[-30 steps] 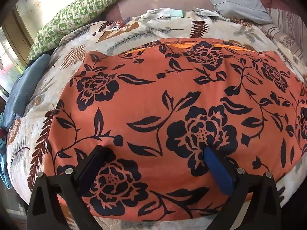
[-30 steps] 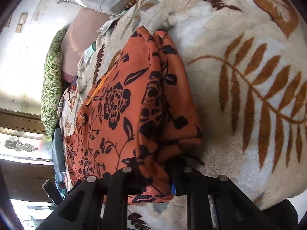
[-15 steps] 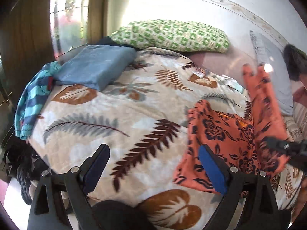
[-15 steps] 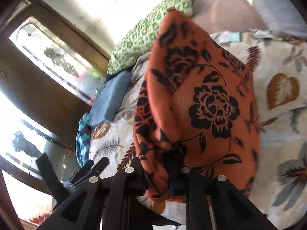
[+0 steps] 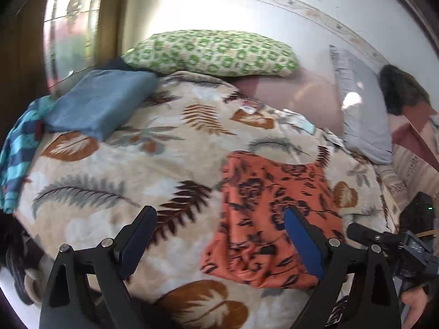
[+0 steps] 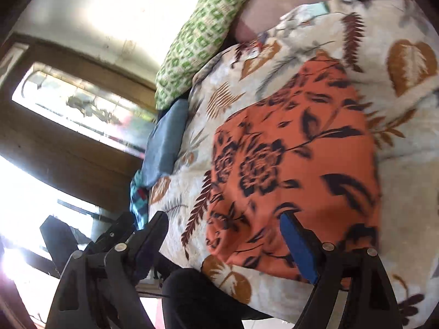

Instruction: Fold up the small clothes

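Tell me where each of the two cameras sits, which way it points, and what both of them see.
Left wrist: sits on the left gripper, looks across the bed toward the wall; its open fingers, the right gripper and a hand show.
Right wrist: sits on the right gripper, view rolled, looks along the bed toward the window; its open fingers and the other gripper show.
Shared: orange floral garment, leaf-print blanket, green pillow, blue folded cloth.
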`<state>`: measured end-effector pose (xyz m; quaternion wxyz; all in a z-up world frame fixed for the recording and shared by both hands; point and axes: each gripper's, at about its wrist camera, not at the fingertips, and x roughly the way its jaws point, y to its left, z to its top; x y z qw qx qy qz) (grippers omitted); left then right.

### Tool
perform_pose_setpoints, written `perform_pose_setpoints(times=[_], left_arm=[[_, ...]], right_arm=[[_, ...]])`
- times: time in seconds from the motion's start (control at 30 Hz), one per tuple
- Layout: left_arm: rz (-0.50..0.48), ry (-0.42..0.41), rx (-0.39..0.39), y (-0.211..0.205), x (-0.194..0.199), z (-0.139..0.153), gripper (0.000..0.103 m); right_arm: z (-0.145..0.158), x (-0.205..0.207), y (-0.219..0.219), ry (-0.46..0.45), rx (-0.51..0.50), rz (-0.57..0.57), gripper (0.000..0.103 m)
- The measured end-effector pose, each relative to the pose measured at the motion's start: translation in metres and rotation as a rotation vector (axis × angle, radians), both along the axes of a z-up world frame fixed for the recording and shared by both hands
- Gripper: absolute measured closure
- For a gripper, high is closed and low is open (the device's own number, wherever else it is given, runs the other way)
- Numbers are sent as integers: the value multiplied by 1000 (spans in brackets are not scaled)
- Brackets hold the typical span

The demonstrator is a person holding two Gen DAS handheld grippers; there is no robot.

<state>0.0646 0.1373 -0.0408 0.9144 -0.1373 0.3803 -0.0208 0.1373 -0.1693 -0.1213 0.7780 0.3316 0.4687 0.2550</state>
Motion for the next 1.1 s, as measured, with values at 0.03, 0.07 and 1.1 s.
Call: perform_pose_setpoints(times=[0.03,0.07,1.1], left_arm=[[-54,-2,-13,-16,11,-6,9],[-84,37,17,-33,23,-20,9],[29,295,375,-48,49,-90,11]], right_arm=[[-15,4,-16,63,21,-36,14],[-37,6,-31,134,69,-49,14],[-54,163,-58,175,211,-118,14]])
